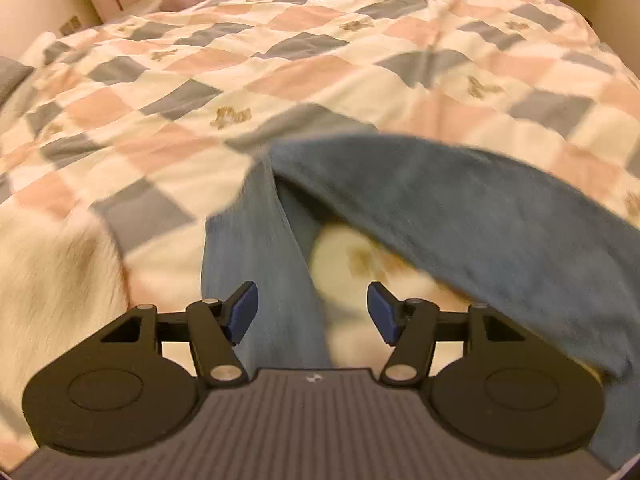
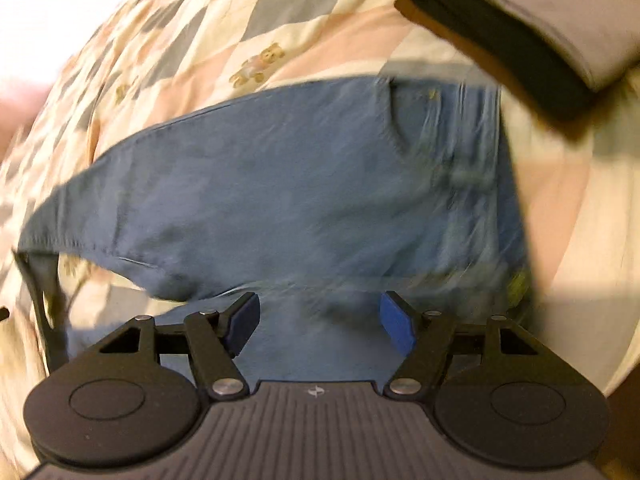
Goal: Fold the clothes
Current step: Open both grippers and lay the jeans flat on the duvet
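Left wrist view: left gripper (image 1: pixel 313 312) has its jaws spread wide, gripping nothing, above a leg of the blue jeans (image 1: pixel 460 216) spread on the checked quilt (image 1: pixel 160 92). Right gripper (image 2: pixel 319 322) likewise gapes empty over the jeans' (image 2: pixel 280 184) waist end. Folded dark and grey garments (image 2: pixel 520 36) lie far right. Frames blurred.
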{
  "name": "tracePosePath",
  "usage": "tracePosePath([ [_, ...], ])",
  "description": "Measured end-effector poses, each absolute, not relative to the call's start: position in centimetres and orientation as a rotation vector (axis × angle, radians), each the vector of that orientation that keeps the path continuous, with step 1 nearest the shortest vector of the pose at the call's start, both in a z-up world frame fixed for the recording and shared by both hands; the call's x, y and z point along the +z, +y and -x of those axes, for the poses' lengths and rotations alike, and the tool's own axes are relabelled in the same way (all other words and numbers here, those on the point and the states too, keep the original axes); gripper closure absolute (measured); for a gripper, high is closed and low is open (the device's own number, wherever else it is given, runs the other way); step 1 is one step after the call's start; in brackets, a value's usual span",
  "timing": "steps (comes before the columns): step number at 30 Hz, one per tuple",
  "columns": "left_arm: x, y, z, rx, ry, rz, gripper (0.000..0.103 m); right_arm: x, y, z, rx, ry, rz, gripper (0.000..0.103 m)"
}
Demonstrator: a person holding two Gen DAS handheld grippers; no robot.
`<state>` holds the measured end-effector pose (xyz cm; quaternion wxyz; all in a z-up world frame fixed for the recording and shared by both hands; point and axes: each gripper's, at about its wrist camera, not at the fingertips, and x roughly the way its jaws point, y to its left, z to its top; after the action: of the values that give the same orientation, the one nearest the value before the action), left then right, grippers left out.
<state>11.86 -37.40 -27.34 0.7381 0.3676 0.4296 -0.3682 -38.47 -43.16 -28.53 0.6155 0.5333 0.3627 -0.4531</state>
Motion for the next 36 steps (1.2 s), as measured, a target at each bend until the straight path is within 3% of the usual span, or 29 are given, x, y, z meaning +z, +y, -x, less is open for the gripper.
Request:
tracePosePath([
  [1, -27.8, -38.2, -14.1, -0.806, 0.942, -0.803, 0.041, -28.6, -41.4, 37.1, -1.061, 0.820, -1.271, 0.033],
  [3, -28.6, -39.8, -18.6, -0.801, 0.941, -0.795, 0.041, -28.4, -37.7, 34.0, -1.046, 0.793, -1.334, 0.033],
  [4, -28.7, -39.9, -20.4, -0.801, 0.942, -0.783, 0.049, -28.0, -36.2, 32.8, -1.045, 0.786, -1.336, 0.031],
  [5, -28.1, -38.1, -21.2, -0.803, 0.947, -0.747, 0.077, -27.6, -34.8, 31.7, -1.052, 0.783, -1.333, 0.029],
  [6, -27.5, -36.4, -22.1, -0.806, 0.951, -0.711, 0.094, -27.2, -33.3, 30.7, -1.061, 0.782, -1.330, 0.026],
  [7, -26.9, -34.7, -22.9, -0.808, 0.955, -0.675, 0.102, -26.9, -32.2, 30.1, -1.072, 0.784, -1.331, 0.026],
  [16, -22.3, -16.4, -31.4, -0.754, 1.011, -0.378, 0.101, -26.7, -29.2, 29.6, -1.181, 0.822, -1.385, 0.022],
  [20, -27.8, -10.2, -34.7, -0.618, 1.140, -0.464, 0.089, -28.1, -30.1, 27.8, -1.155, 0.833, -1.418, 0.022],
  [22, -31.4, -9.0, -35.3, -0.484, 1.185, -0.626, 0.095, -28.5, -30.8, 26.4, -1.116, 0.835, -1.425, 0.022],
  [24, -32.6, -8.2, -35.6, -0.398, 1.219, -0.686, 0.093, -28.7, -31.5, 24.7, -1.065, 0.856, -1.402, 0.022],
  [27, -29.8, -9.3, -35.7, -0.492, 1.259, -0.522, 0.092, -28.4, -31.6, 23.2, -1.025, 0.891, -1.358, 0.021],
  [28, -28.8, -10.3, -35.7, -0.541, 1.270, -0.456, 0.082, -28.3, -31.6, 22.9, -1.019, 0.902, -1.346, 0.020],
  [29, -28.4, -12.4, -36.1, -0.596, 1.292, -0.383, 0.064, -28.3, -31.6, 22.8, -1.021, 0.906, -1.347, 0.020],
  [30, -27.9, -14.5, -36.5, -0.650, 1.312, -0.309, 0.057, -28.4, -31.6, 22.9, -1.029, 0.905, -1.359, 0.020],
  [32, -27.3, -18.8, -37.4, -0.749, 1.364, -0.149, 0.055, -28.7, -31.9, 23.1, -1.053, 0.895, -1.395, 0.020],
  [36, -30.6, -26.8, -40.8, -0.778, 1.645, 0.292, 0.047, -28.8, -32.4, 23.3, -1.080, 0.865, -1.438, 0.020],
])
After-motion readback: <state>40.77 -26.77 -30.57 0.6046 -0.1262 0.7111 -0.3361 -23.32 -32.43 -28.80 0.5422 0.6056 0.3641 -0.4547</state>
